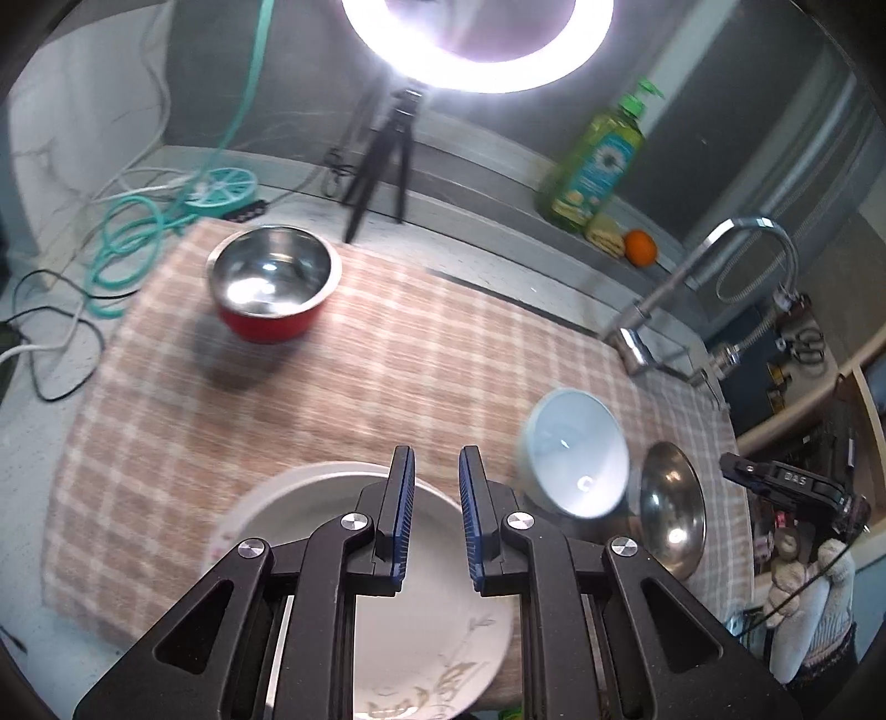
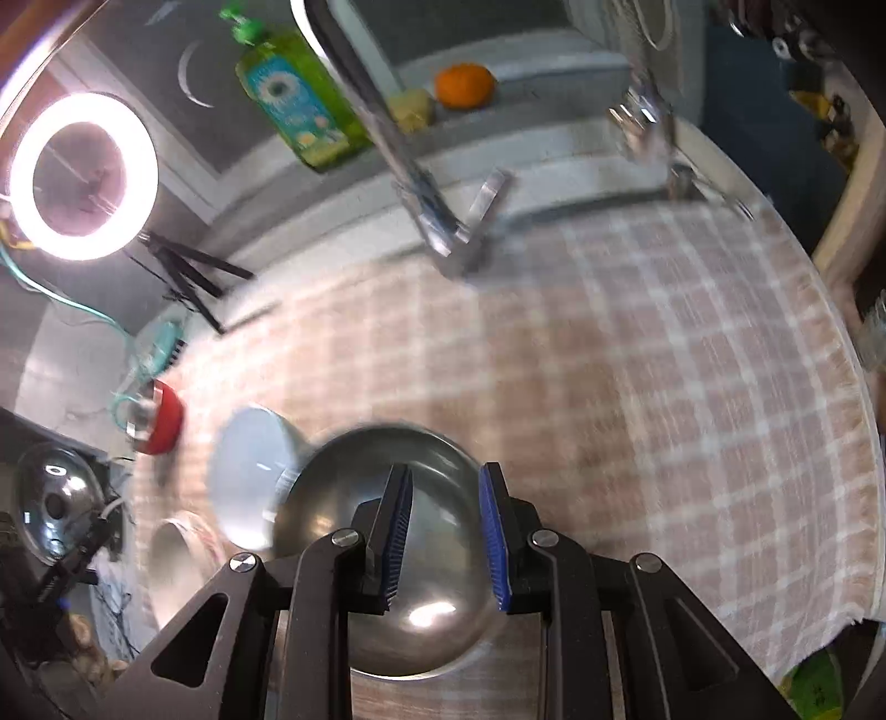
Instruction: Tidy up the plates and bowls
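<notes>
Crowding steel plate: blue bowl

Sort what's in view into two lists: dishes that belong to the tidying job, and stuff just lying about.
Belongs to the job:
white plate
red bowl
pale blue bowl
steel bowl

Just lying about:
ring light
dish soap bottle
orange
faucet
teal hose
checked cloth
</notes>
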`<state>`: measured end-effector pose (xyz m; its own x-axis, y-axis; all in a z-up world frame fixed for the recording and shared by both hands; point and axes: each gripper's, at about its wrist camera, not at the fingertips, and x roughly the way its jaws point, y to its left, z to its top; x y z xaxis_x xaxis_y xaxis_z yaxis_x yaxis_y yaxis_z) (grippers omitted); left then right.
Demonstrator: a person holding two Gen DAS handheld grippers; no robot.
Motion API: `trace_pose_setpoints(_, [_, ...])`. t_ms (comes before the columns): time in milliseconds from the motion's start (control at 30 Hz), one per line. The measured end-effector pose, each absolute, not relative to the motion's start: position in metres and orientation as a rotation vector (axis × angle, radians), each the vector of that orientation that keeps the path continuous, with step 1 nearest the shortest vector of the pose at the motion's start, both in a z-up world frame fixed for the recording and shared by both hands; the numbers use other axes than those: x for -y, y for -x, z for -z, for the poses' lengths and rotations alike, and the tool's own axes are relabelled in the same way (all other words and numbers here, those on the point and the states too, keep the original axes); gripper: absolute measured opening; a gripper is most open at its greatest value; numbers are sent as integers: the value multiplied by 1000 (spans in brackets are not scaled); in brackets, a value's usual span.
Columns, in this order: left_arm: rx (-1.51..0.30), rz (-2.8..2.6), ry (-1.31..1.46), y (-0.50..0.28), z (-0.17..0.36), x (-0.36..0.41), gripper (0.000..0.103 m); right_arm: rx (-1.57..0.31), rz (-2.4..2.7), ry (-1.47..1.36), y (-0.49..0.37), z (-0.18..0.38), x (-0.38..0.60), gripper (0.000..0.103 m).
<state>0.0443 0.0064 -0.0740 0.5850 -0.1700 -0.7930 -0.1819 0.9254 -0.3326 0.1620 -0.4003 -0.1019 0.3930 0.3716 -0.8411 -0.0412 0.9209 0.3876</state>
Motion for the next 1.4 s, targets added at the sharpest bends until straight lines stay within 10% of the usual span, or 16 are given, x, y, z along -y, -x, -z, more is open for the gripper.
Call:
trace_pose_setpoints(533, [-927,-137,511,-69,72,-135,15,-1041,-641,-246,-195,28,219,23])
trace_pose_setpoints(1400, [-1091,-164,517,-162,146,-183,15,-1335,-682,-103,-280,145,20,23])
